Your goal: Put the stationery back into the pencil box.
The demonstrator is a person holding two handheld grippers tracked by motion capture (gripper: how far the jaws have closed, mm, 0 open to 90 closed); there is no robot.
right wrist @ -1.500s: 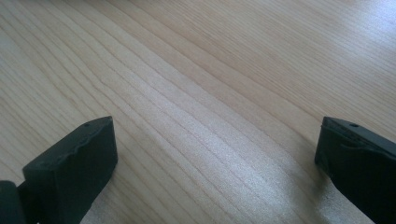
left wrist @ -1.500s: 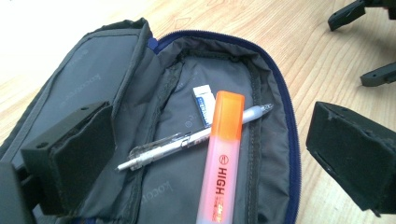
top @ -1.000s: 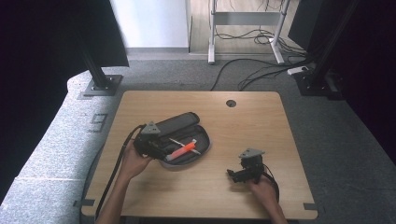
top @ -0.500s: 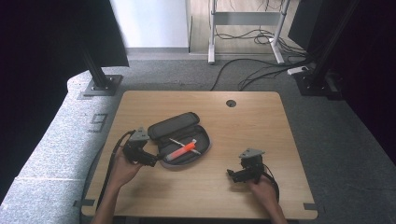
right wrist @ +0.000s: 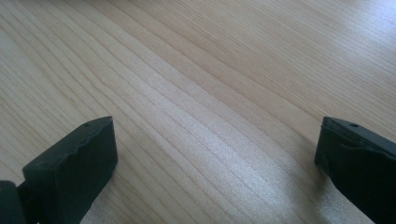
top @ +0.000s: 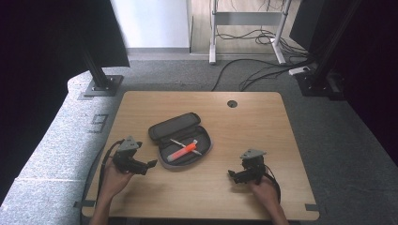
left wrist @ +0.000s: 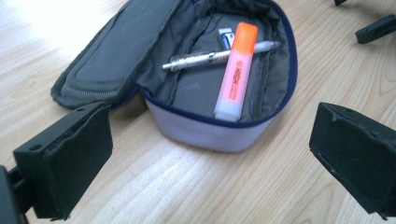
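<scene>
near the front-left corner of the tabletop [top: 281,117], my left gripper [top: 149,164] hangs just beside the open pencil case [top: 180,140], jaws spread wide and holding nothing. my left gripper view looks straight at the case: its flap [left wrist: 116,51] is folded back flat on the wood, so the pocket is exposed from above. inside, an orange highlighter [left wrist: 236,70] lies lengthwise, a silver mechanical pencil [left wrist: 215,56] crosses under its cap end, and a small white eraser [left wrist: 227,37] sits behind them. the case rests around the middle of the tabletop, somewhat toward the left edge, within reach of both hands.

my right gripper [top: 233,175] sits near the front edge, right of centre and well apart from the case, jaws equally wide and empty; in my right gripper view they frame bare wood grain.

judgement: the flap lies open so contents can be reached without obstruction. the left gripper is placed to steady or close the case; the right waits clear of it.
</scene>
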